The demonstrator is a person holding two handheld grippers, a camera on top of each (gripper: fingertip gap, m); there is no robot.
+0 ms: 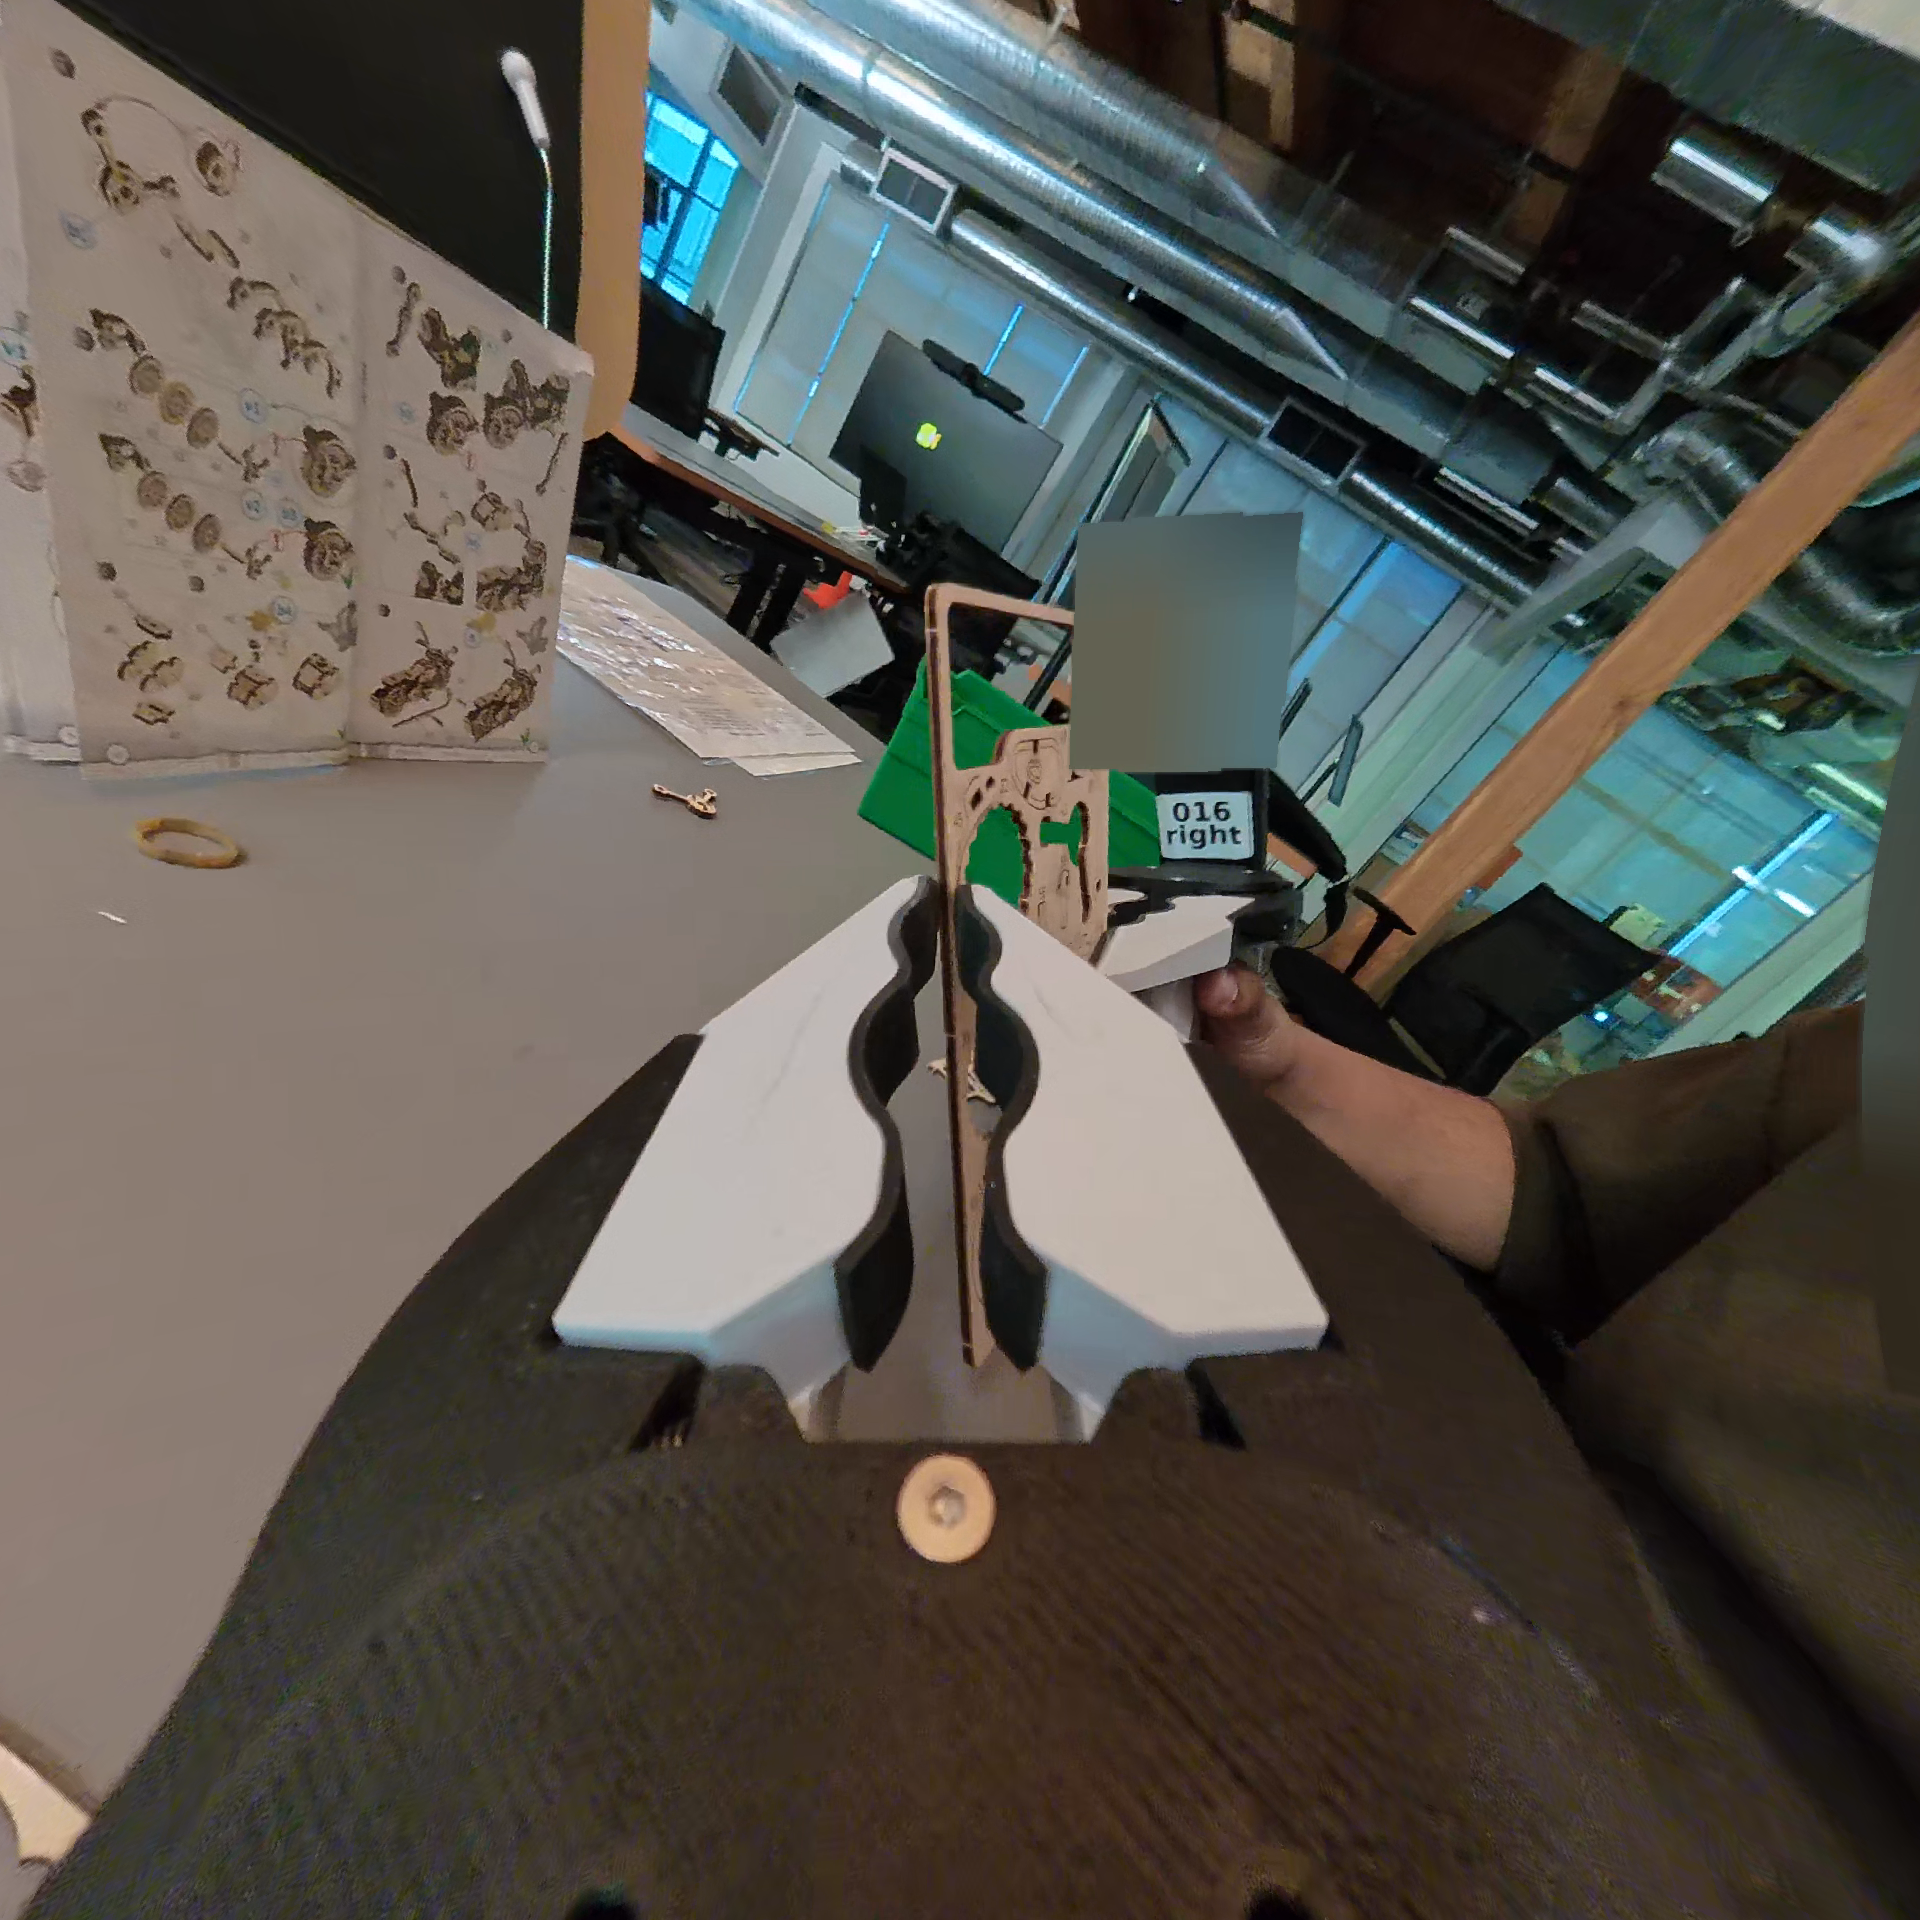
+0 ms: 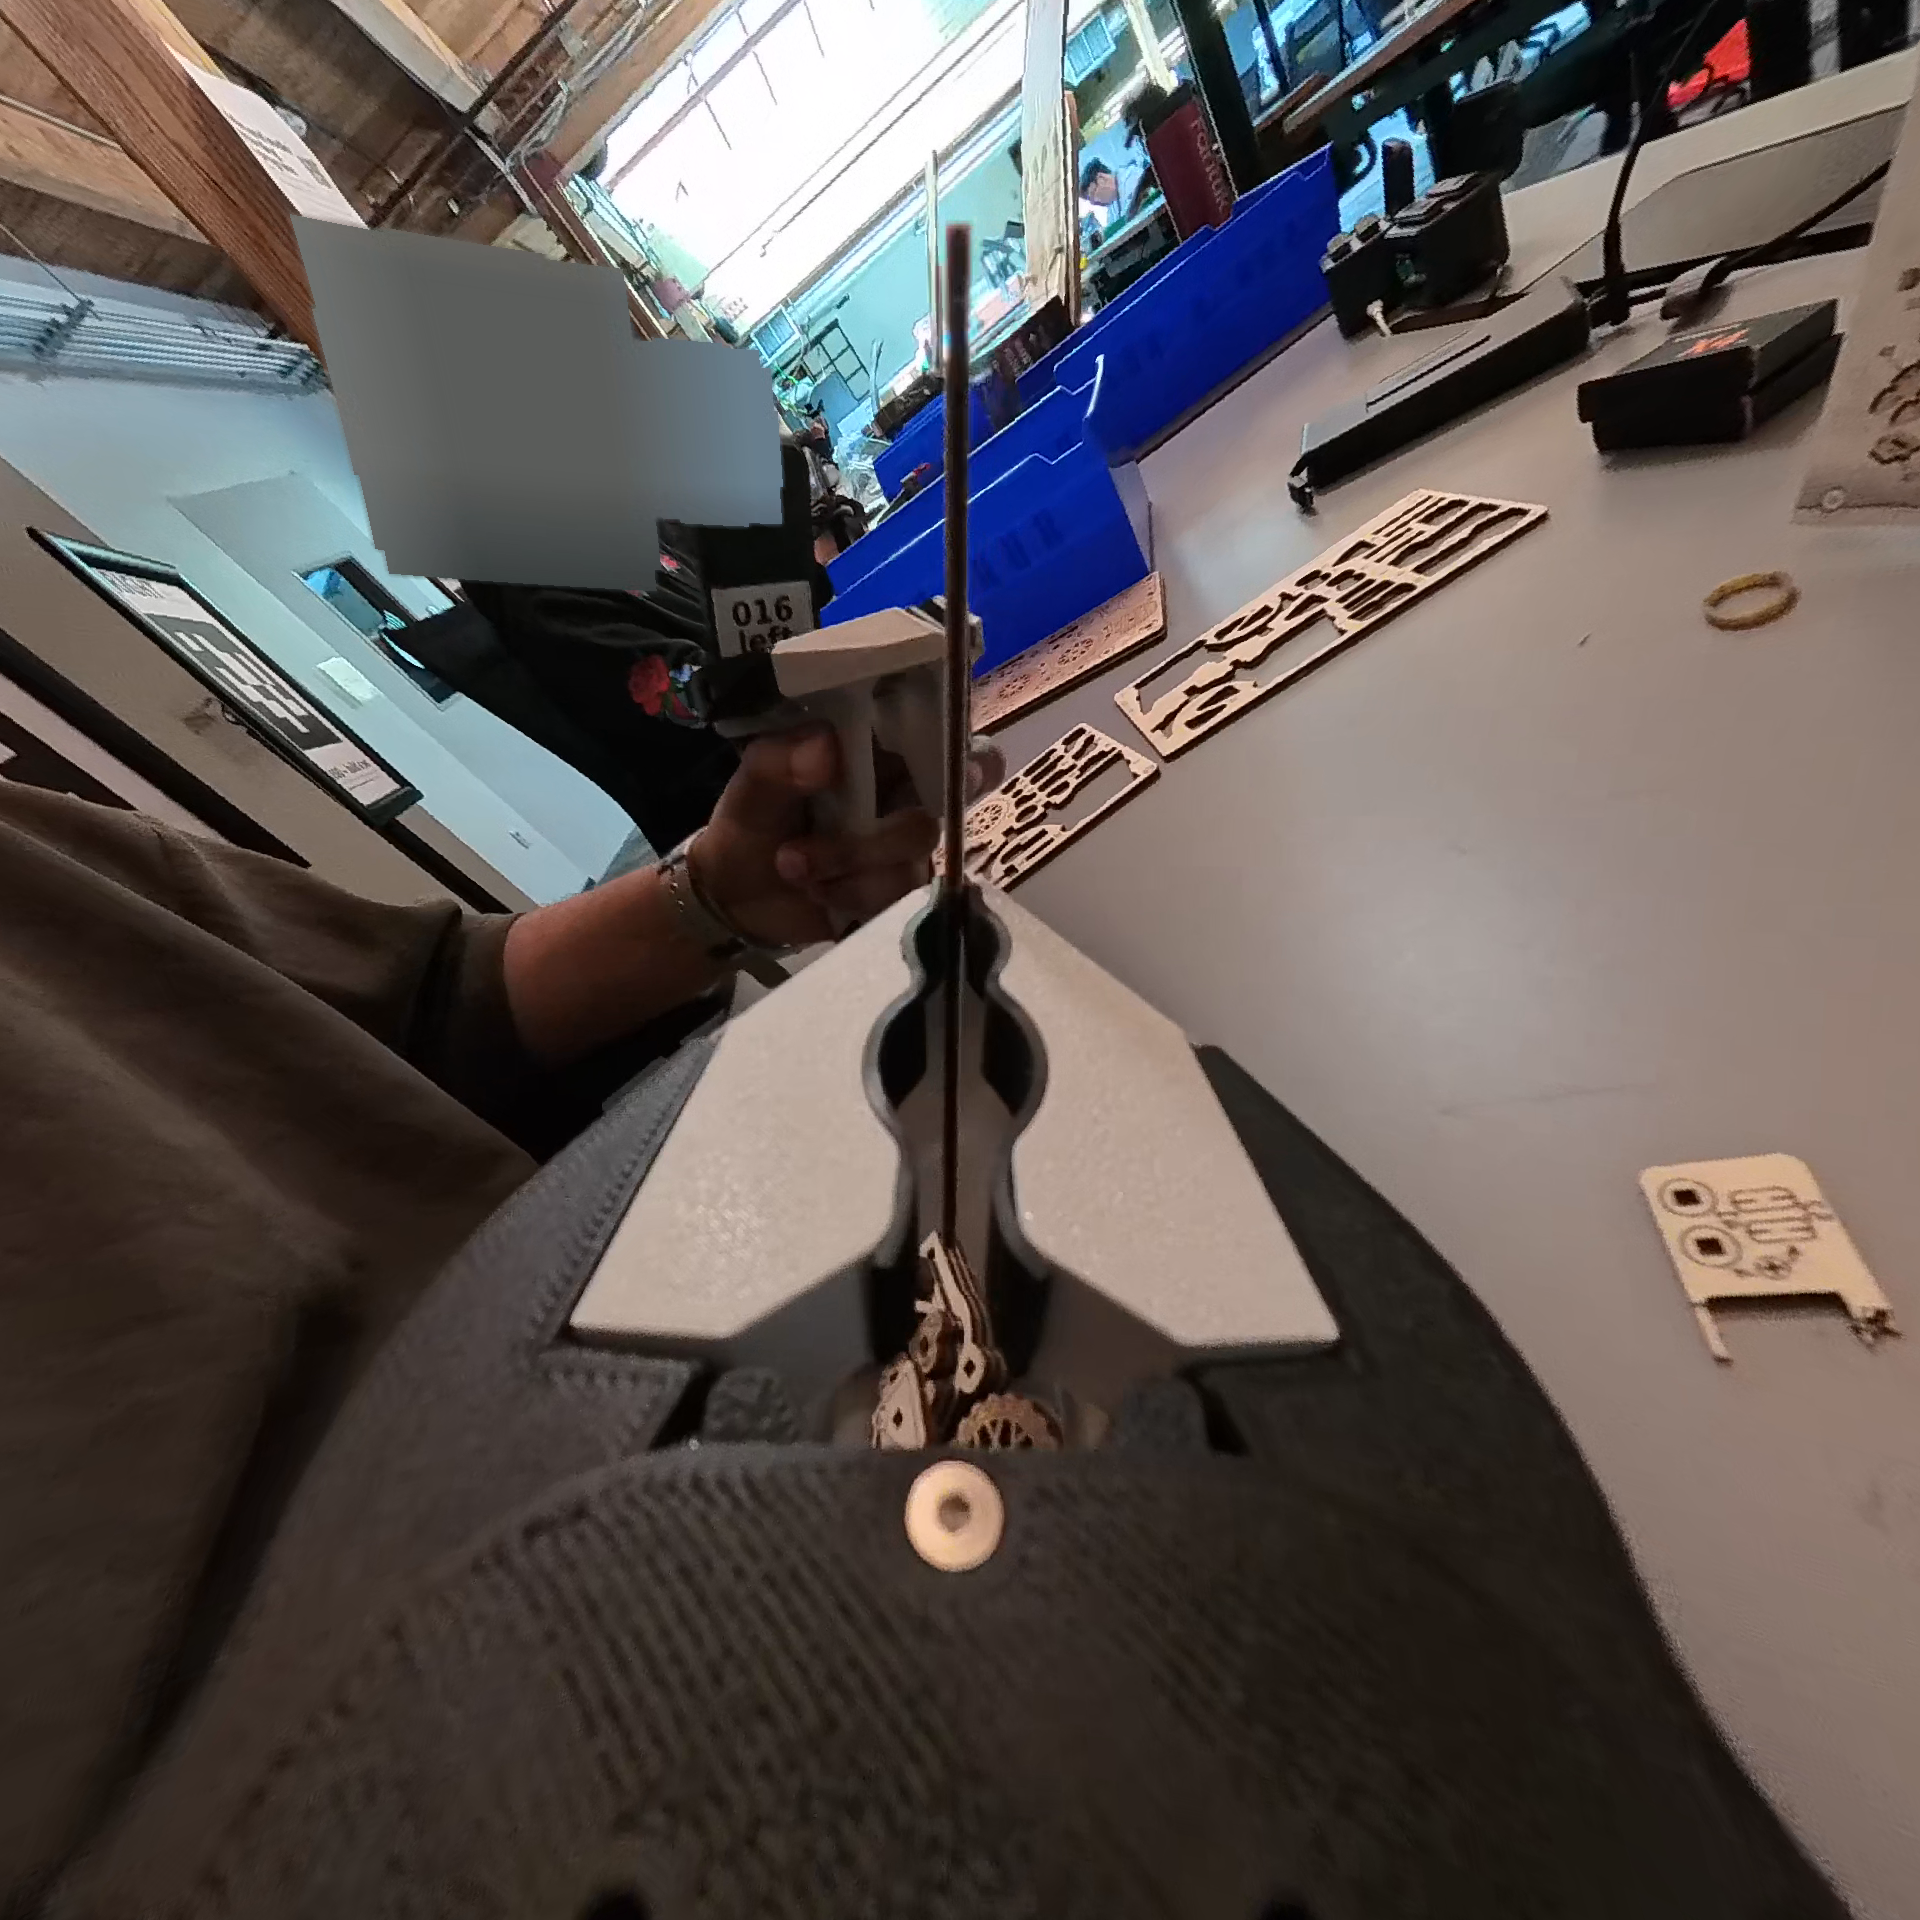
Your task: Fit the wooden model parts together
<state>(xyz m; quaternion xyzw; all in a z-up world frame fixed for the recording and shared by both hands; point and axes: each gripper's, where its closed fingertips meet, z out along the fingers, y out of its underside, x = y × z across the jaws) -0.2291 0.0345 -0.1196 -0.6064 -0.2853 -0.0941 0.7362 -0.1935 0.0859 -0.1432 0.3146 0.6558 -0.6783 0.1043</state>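
Observation:
A thin laser-cut wooden sheet (image 1: pixel 948 727) stands edge-on between the pads of my left gripper (image 1: pixel 940 904), which is shut on its lower edge. My right gripper (image 2: pixel 956 902) is shut on the same sheet (image 2: pixel 956 468), seen there as a thin dark line rising from the fingertips. In the left wrist view the right gripper (image 1: pixel 1153 935) meets the sheet's cut-out part from the right. The left gripper (image 2: pixel 914 644) shows farther up the sheet in the right wrist view. Several small loose wooden parts (image 2: pixel 951 1371) lie deep between the right gripper's fingers.
On the grey table (image 2: pixel 1455 935) lie more cut wooden sheets (image 2: pixel 1330 613), a small sheet offcut (image 2: pixel 1756 1247), a rubber ring (image 2: pixel 1751 601), blue bins (image 2: pixel 1039 499) and black boxes (image 2: pixel 1714 384). An instruction sheet (image 1: pixel 281 468) stands propped at left, near a small wooden piece (image 1: pixel 686 800) and a green bin (image 1: pixel 914 790). Across from one pair of fingers to the other is roughly 7 centimeters.

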